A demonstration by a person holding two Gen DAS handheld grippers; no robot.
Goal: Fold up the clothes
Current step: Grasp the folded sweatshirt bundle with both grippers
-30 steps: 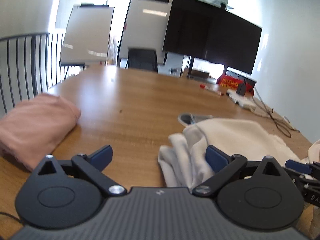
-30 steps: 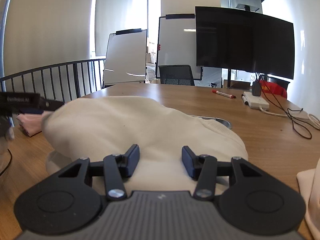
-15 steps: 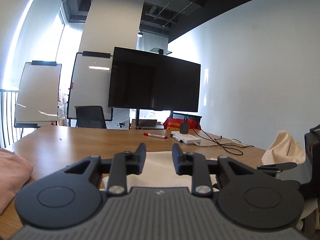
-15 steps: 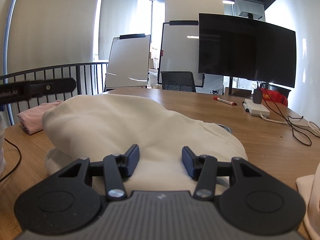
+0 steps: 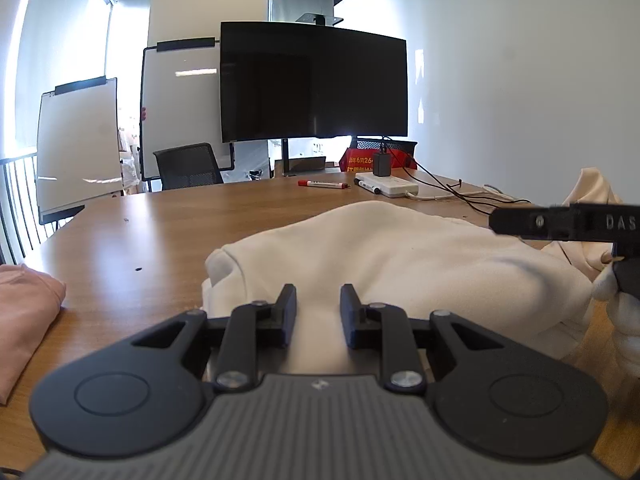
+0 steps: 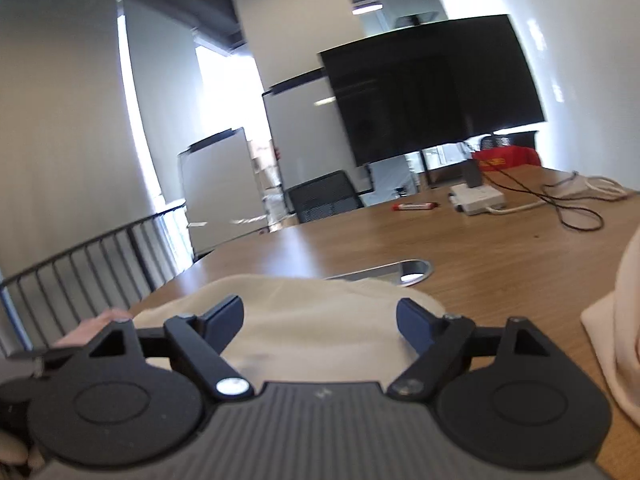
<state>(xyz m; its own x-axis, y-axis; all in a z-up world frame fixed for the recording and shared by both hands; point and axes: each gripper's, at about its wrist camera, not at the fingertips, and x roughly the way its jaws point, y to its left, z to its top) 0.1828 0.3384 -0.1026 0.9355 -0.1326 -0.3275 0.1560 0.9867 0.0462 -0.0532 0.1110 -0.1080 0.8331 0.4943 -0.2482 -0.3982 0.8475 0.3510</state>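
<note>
A cream white garment (image 5: 384, 252) lies bunched on the wooden table (image 5: 168, 232), and it also shows in the right wrist view (image 6: 304, 320). My left gripper (image 5: 318, 312) hovers over its near edge, fingers narrowed to a small gap with the cloth under them, not clamped. My right gripper (image 6: 320, 318) is open wide over the same garment. The right gripper's black body (image 5: 568, 224) shows at the right edge of the left wrist view. A folded pink garment (image 5: 24, 312) lies at the left.
A second cream garment (image 6: 624, 320) lies at the right. A red marker (image 5: 322, 185), a white power strip (image 5: 388, 186) and black cables (image 5: 472, 196) lie at the far side. A metal cable grommet (image 6: 400, 270) is in the table. A monitor, whiteboards and railing stand behind.
My right gripper has opened wide and tilted over the garment. My left gripper has opened slightly and dropped lower over the garment's near edge.
</note>
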